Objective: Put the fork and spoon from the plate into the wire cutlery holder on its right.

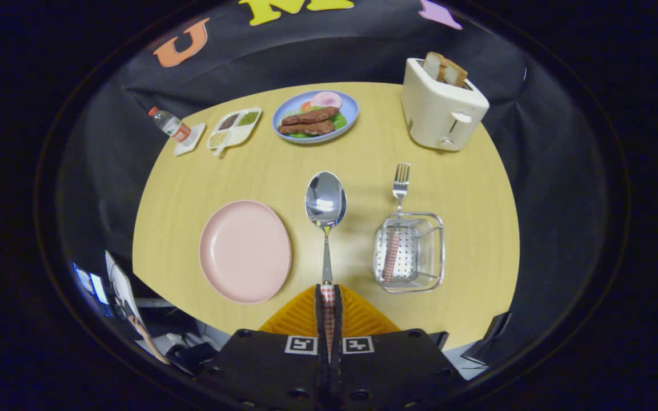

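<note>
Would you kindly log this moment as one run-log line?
tool: shut on spoon handle | fork: in wire holder | pink plate: bare | left: spoon into holder

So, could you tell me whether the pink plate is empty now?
Empty: pink plate is bare; fork in holder, spoon in the claw.

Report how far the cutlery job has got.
Done: the fork already stands in the wire cutlery holder, tines poking out past its far rim, and the pink plate lies bare. In hand: the gripper is shut on the spoon by its checked handle, bowl pointing ahead between plate and holder. Left: carry the spoon right and drop it into the holder.
</note>
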Tool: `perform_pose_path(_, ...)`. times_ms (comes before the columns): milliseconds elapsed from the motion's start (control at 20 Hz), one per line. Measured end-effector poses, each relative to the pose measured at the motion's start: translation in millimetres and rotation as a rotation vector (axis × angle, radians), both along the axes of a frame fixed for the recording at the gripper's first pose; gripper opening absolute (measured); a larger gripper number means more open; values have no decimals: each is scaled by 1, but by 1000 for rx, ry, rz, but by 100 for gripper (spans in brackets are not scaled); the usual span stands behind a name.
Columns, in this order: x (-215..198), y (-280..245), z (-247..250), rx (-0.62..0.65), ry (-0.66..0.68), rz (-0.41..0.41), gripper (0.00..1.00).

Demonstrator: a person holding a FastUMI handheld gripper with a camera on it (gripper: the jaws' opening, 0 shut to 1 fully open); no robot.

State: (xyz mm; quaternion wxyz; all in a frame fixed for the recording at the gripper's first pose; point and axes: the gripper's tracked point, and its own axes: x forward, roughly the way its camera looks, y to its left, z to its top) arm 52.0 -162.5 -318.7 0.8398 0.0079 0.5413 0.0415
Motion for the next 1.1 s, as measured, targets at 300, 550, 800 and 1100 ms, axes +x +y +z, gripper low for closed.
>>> perform_pose_path(300, 0, -51, 5, 11, 30, -5, 1)
perform_pose_path(550, -15, -81, 6, 26, 113, 20, 1)
perform_pose_path(800, -26, -88, 1, 69, 219, 38, 1)
perform_pose_path(1100, -26, -88, -15, 11, 365, 34, 1)
